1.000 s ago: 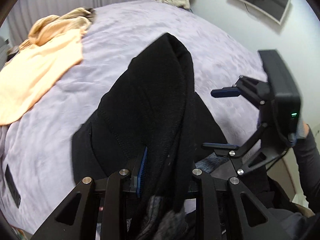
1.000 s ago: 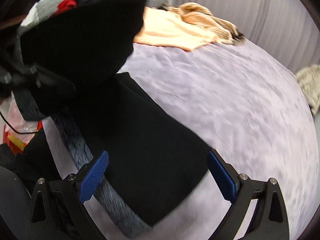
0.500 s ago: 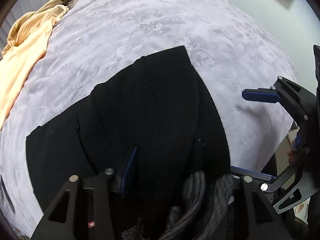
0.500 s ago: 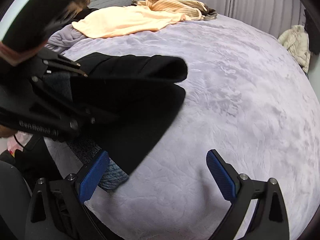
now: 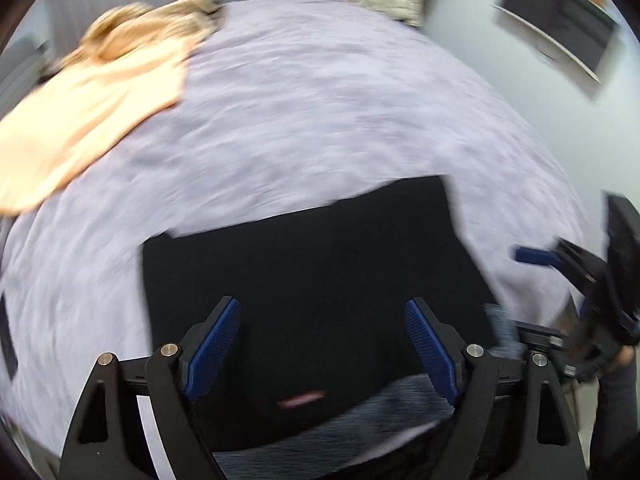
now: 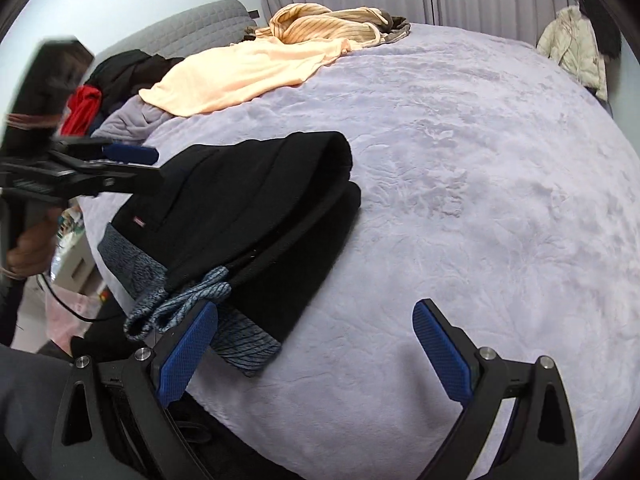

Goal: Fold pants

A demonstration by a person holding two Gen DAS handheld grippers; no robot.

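The black pants (image 6: 256, 208) lie folded over on the lavender bed cover (image 6: 460, 184), their grey waistband and drawstring (image 6: 180, 304) toward me. My left gripper (image 5: 323, 312) hovers over the pants (image 5: 312, 264); its jaws are opening and its blue pads touch no cloth. In the right wrist view the left gripper (image 6: 140, 166) reaches in beside the fold's left end. My right gripper (image 6: 316, 312) is open over the bed, its left pad (image 6: 184, 352) just over the waistband corner. It also shows at the right edge of the left wrist view (image 5: 532, 292).
A peach garment (image 6: 248, 76) and a striped one (image 6: 328, 24) lie at the far side of the bed. Black and red clothes (image 6: 104, 88) are piled by the grey headboard (image 6: 192, 28). A pale jacket (image 6: 576, 48) hangs at the back right. A dark screen (image 5: 560, 24) hangs on the wall.
My left gripper has let go of the bunched pants and spread its jaws wide. The pants have dropped flat into a fold. My right gripper has stayed open and drawn back toward the waistband.
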